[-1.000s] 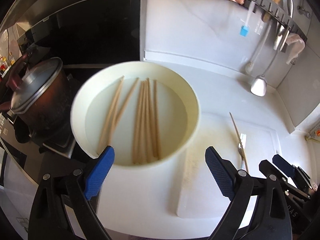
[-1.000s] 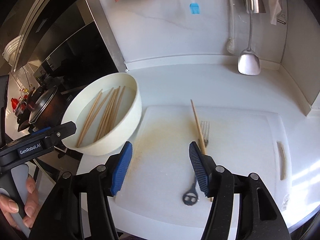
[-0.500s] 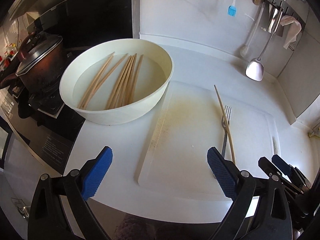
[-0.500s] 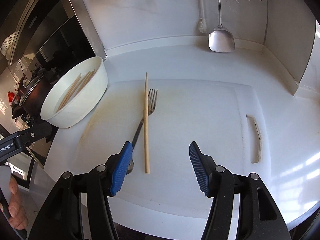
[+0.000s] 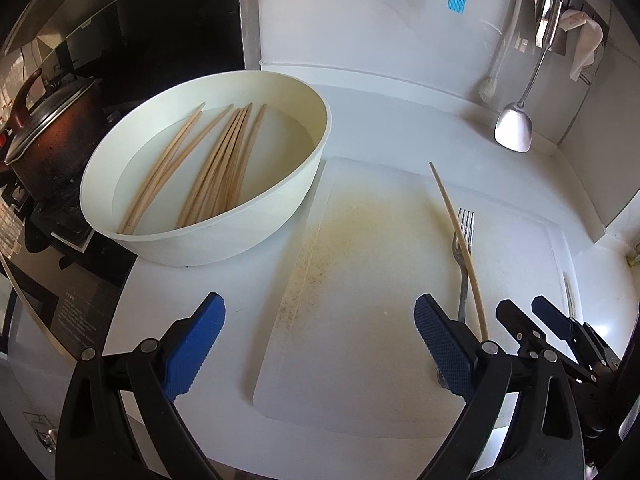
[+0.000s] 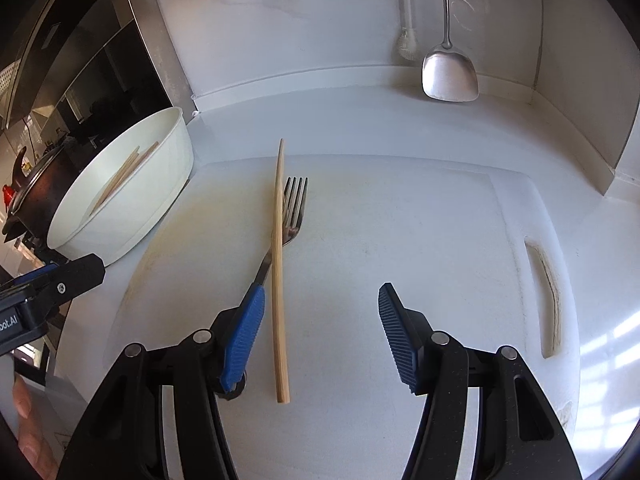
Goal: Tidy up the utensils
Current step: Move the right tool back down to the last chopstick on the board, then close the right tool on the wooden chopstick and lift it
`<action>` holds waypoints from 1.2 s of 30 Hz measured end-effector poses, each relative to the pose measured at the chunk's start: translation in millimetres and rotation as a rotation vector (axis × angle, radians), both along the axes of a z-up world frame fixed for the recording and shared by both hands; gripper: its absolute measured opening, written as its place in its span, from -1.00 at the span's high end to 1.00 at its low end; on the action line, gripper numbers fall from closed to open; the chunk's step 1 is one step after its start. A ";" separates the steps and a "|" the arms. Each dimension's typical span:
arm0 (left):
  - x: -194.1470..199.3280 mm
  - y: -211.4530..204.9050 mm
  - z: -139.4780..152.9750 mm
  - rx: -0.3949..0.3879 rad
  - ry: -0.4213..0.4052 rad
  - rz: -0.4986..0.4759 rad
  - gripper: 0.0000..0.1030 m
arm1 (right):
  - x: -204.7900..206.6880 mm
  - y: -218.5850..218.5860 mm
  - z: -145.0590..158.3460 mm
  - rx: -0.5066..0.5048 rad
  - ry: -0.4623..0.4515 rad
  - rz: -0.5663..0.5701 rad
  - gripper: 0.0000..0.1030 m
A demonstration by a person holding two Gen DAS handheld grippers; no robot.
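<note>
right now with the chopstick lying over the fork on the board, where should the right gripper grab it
Grip the chopstick near its thick near end, below where it crosses the fork. There it lies alone on the cutting board. Come from above, pads either side of the shaft; the open right gripper is nearly lined up already.

I'm seeing blue ribbed pads on my black right tongs (image 6: 320, 336), a tan chopstick (image 6: 278, 280) crossing a silver fork (image 6: 294, 208) ahead, a yellow-stained white board (image 6: 400, 220), and a cream bowl (image 5: 248, 236) beyond my left tongs (image 5: 320, 344).
</note>
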State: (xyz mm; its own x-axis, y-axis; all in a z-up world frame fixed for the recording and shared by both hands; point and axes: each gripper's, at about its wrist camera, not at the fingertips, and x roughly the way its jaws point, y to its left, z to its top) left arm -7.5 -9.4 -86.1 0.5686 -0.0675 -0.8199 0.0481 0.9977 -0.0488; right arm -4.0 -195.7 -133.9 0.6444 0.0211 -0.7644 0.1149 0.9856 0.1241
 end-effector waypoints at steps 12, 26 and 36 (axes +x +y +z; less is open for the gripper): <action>-1.9 7.1 -15.8 0.005 0.030 -0.004 -0.83 | 10.1 11.7 -14.8 -0.095 0.009 0.021 -0.11; -7.4 5.2 -17.2 0.011 0.036 -0.010 -0.83 | 10.0 13.4 -17.3 -0.154 -0.032 0.026 0.04; -9.4 -7.0 -19.8 0.021 0.044 -0.035 -0.83 | 0.2 -12.5 -14.6 -0.057 -0.083 -0.046 0.64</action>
State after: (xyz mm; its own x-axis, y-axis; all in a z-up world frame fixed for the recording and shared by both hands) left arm -16.9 -16.3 -105.9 0.5297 -0.0696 -0.8453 0.0812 0.9962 -0.0311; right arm -3.8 -208.2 -148.6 0.7045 -0.0523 -0.7078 0.1520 0.9853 0.0785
